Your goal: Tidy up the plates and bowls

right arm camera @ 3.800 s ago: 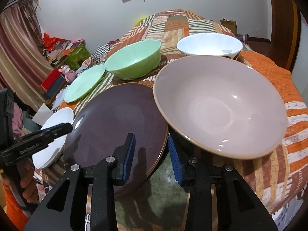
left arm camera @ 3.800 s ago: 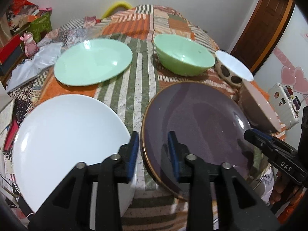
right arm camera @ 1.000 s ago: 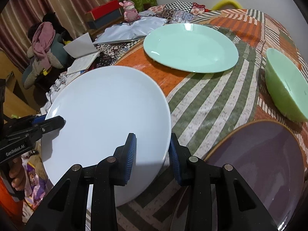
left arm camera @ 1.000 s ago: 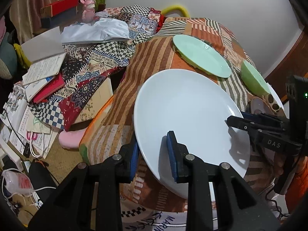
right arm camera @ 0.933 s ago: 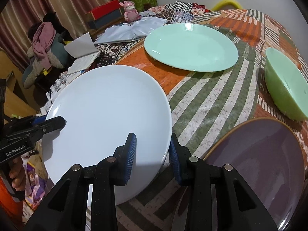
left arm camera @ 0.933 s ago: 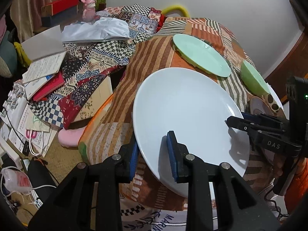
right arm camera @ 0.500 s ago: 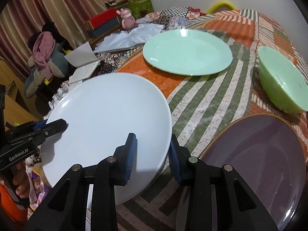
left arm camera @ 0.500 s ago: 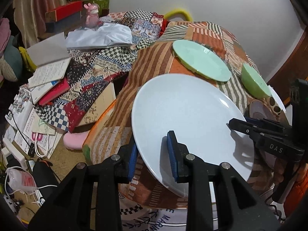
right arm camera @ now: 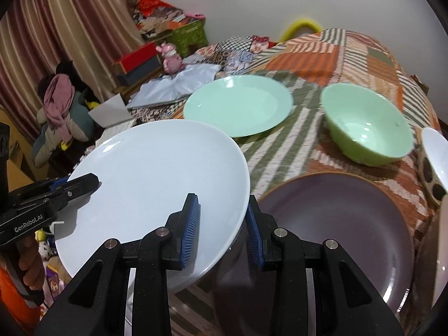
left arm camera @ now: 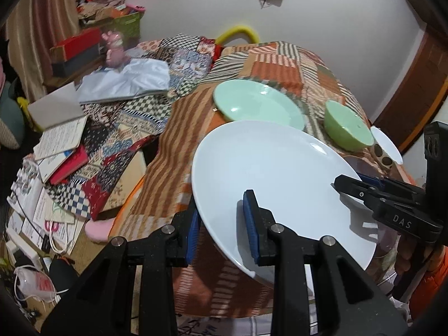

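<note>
Right wrist: three plates point(right arm camera: 156, 184), two bowls point(right arm camera: 366, 128).

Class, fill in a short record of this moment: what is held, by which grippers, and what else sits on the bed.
held: white plate, off the quilt
left gripper: shut on one rim
right gripper: shut on the opposite rim
beside it: purple plate
farther back: green plate, green bowl

There are three plates: one white plate point(right arm camera: 156, 179), one green plate point(right arm camera: 238, 106), one purple plate point(right arm camera: 336, 224). There are two bowls: one green bowl point(right arm camera: 366, 123), one white spotted bowl point(right arm camera: 434, 162).
</note>
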Available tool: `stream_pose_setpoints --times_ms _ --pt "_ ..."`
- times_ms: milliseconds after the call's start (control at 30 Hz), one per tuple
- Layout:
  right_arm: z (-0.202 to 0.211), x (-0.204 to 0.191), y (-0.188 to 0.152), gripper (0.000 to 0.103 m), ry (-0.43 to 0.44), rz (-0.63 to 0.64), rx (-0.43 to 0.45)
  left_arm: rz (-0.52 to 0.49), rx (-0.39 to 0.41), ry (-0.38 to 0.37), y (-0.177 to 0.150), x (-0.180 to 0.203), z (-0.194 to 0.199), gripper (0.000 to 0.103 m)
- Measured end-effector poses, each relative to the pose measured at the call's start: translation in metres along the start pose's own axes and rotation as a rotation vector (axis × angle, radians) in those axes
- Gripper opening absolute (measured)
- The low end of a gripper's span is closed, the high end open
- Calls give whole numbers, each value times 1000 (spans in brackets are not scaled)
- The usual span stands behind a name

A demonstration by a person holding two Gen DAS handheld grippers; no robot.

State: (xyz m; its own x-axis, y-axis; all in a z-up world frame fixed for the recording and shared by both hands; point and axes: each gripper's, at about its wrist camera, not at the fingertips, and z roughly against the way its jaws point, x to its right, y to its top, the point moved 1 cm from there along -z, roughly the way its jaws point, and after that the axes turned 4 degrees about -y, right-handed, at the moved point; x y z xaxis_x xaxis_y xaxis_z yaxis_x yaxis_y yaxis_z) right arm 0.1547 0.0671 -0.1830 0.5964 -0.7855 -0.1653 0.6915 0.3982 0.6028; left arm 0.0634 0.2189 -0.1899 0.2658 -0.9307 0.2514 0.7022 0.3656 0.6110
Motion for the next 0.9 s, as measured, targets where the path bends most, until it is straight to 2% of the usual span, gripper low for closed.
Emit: stream_pose_setpoints --times_ms 367,900 --pt "29 37 -11 31 -40 -58 43 -66 6 -39 7 48 -4 29" --pt "62 85 -37 31 -90 -157 68 -156 -28 -109 5 111 -24 30"
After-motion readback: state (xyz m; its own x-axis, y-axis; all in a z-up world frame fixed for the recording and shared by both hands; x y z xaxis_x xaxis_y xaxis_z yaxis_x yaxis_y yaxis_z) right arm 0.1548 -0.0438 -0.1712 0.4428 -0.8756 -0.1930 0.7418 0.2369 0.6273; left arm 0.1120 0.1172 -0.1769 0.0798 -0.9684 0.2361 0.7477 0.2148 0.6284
